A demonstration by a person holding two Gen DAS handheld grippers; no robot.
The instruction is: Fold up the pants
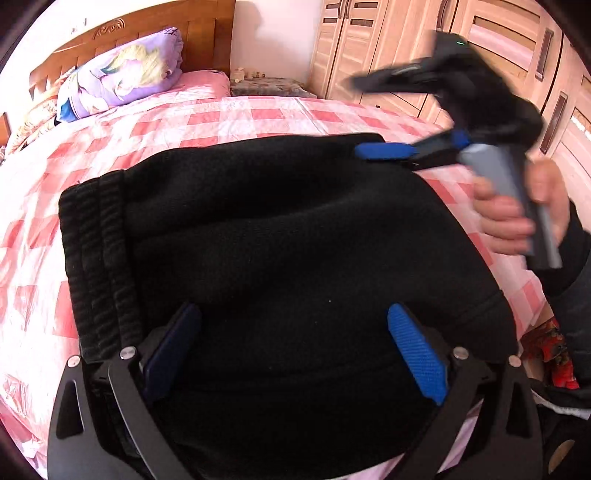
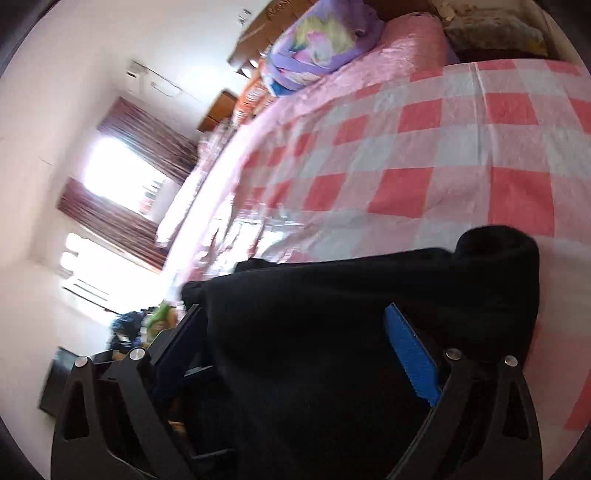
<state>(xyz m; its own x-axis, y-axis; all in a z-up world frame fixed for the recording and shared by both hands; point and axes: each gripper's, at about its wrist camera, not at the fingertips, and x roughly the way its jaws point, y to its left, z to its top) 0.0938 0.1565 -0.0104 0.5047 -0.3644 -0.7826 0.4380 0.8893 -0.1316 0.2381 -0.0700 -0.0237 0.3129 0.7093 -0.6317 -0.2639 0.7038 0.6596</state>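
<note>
The black pants [image 1: 280,236] lie folded into a thick bundle on the pink checked bed [image 1: 229,114], ribbed waistband [image 1: 96,258] at the left. My left gripper [image 1: 295,314] is open, its blue pads [image 1: 417,354] spread wide just above the near edge of the bundle, holding nothing. My right gripper [image 1: 384,151] shows blurred at the bundle's far right corner, held by a hand [image 1: 517,210]. In the right wrist view the right gripper [image 2: 295,314] is open, tilted, with the black pants [image 2: 369,332] lying between and under its pads [image 2: 410,354].
A purple patterned pillow [image 1: 125,74] and wooden headboard [image 1: 147,26] are at the bed's far left. Wooden wardrobe doors [image 1: 480,44] stand at the right. A bedside stand [image 1: 266,85] sits beyond the bed. A bright window with curtains [image 2: 122,195] shows in the right wrist view.
</note>
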